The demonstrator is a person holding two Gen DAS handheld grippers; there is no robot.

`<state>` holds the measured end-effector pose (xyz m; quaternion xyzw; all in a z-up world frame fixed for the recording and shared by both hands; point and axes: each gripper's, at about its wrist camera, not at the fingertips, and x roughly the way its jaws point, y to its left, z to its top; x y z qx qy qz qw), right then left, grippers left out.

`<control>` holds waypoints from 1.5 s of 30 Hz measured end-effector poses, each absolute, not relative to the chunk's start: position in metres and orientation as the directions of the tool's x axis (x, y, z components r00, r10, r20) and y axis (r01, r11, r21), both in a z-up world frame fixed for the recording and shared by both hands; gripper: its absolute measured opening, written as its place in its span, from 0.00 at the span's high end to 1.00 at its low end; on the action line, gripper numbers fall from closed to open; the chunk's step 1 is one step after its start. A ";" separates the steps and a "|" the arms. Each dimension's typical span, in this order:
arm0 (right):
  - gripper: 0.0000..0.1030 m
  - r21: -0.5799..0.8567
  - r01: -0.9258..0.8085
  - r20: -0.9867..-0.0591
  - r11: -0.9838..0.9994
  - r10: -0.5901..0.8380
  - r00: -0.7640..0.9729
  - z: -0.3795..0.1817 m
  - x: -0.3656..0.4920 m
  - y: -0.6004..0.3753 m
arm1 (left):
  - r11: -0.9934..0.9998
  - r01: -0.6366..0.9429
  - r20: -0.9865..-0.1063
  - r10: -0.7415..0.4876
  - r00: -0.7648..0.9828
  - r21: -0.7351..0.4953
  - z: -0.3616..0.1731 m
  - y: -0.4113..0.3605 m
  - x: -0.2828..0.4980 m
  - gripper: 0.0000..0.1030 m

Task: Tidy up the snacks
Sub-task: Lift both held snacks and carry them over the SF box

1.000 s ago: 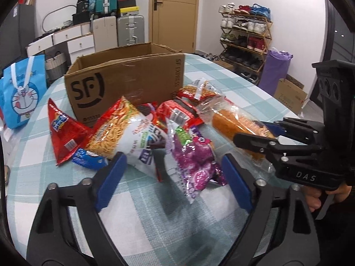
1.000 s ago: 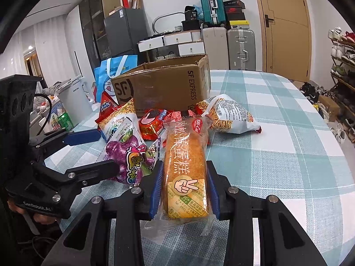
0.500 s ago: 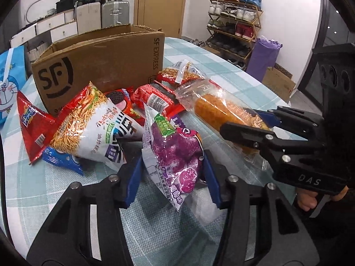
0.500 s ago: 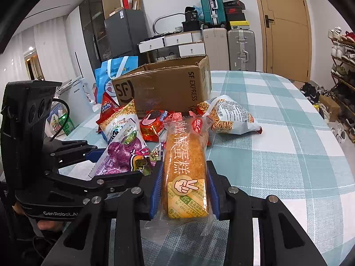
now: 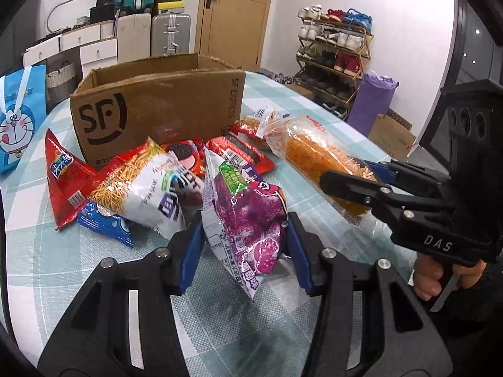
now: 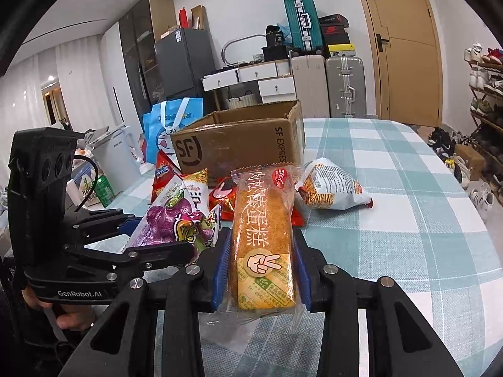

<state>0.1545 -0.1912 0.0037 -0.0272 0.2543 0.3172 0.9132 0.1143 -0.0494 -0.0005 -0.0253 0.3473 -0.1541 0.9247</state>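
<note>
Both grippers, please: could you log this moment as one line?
left gripper: shut on purple snack bag | right gripper: shut on cake pack | box: open

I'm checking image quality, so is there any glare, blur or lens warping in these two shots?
Left wrist view: sharp, glare streaks on the purple snack bag, black fisheye corners. Right wrist view: sharp, ceiling light glints on the cake wrapper, door bowed by the lens.

left tongs: closed from wide open | now clamp purple snack bag, lifted off table

Eight snack packs, one cardboard box
</note>
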 end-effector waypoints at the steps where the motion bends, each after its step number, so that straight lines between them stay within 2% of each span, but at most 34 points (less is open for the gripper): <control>1: 0.64 0.111 -0.594 -0.477 0.796 0.568 0.671 0.005 0.153 -0.191 | 0.951 0.268 -0.626 -0.304 0.718 -0.155 0.003 -0.048 0.111 0.54; 11: 0.64 0.115 -0.603 -0.425 0.789 0.588 0.688 0.026 0.143 -0.193 | 0.945 0.278 -0.565 -0.327 0.758 -0.174 0.038 -0.032 0.084 0.54; 21: 0.64 0.100 -0.623 -0.402 0.776 0.604 0.688 0.044 0.146 -0.182 | 0.961 0.235 -0.519 -0.277 0.808 -0.147 0.076 -0.002 0.068 0.54; 35: 0.64 0.112 -0.637 -0.388 0.763 0.624 0.679 0.077 0.177 -0.160 | 0.978 0.151 -0.498 -0.205 0.843 -0.148 0.124 0.033 0.104 0.54; 45: 0.64 0.106 -0.657 -0.410 0.746 0.635 0.655 0.081 0.198 -0.133 | 0.987 0.108 -0.512 -0.152 0.845 -0.115 0.134 0.039 0.147 0.54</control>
